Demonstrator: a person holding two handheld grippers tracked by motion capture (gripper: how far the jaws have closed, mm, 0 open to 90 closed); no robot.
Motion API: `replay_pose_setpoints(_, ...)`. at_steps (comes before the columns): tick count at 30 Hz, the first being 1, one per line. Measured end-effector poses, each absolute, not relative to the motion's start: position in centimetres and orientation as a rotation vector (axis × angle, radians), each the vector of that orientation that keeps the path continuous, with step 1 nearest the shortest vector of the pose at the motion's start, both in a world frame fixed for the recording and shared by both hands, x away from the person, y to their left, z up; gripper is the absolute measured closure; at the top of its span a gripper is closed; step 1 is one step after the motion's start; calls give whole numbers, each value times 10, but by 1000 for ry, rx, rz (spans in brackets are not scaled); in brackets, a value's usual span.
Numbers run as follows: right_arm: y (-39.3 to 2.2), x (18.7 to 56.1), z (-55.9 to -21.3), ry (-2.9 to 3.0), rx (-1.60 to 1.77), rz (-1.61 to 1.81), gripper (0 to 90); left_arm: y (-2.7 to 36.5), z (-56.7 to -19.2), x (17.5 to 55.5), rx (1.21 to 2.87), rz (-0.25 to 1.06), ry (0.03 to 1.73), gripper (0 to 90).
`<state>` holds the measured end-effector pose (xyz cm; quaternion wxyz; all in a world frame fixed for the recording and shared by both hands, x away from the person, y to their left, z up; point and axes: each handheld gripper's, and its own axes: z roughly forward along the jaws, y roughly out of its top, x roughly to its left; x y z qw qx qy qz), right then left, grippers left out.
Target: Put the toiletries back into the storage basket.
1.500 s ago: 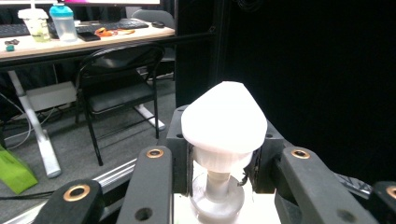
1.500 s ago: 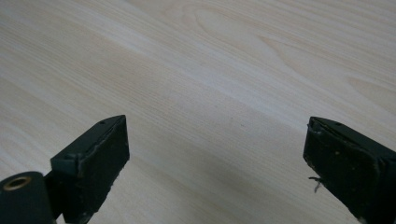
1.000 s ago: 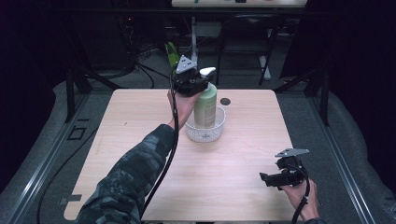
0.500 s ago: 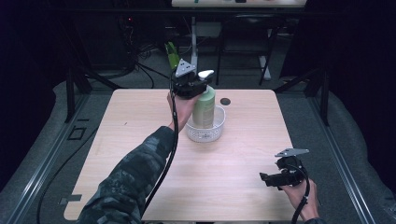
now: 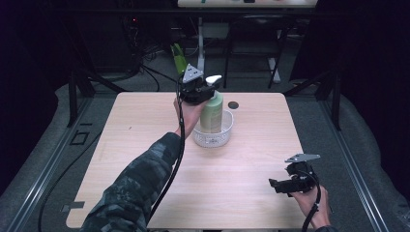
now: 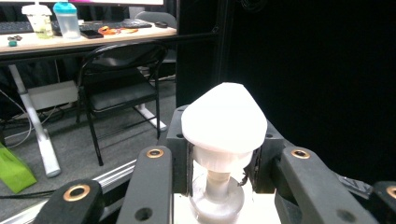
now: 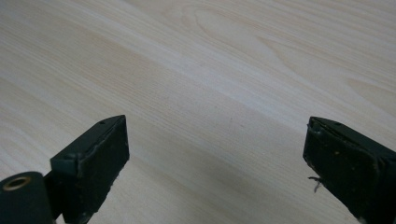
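Observation:
A pale green pump bottle (image 5: 212,113) with a white pump head (image 6: 224,119) stands upright, its lower end inside a clear round basket (image 5: 212,140) at the middle back of the table. My left gripper (image 5: 205,92) is shut on the bottle's neck just under the pump head, and in the left gripper view its black fingers (image 6: 154,182) flank the white collar. Whether the bottle's base rests on the basket floor I cannot tell. My right gripper (image 5: 275,184) hovers low near the front right corner, its jaws open over bare wood (image 7: 219,93).
The light wood table (image 5: 145,125) carries a small black disc (image 5: 233,104) behind the basket. Past the far edge are a green object (image 5: 179,58) on the floor, cables, and a black chair (image 6: 121,84) at a desk.
The left gripper and the bottle have sunk slightly into the basket. The right gripper has stayed where it was.

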<state>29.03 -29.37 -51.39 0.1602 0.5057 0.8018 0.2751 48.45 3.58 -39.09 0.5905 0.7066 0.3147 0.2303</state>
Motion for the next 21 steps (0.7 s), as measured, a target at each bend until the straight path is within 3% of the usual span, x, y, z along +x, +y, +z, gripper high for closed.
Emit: replay_pose_setpoints(21,-294,290,-513,2283,1443,801,64,31,-400,486,1654,535,724,670)
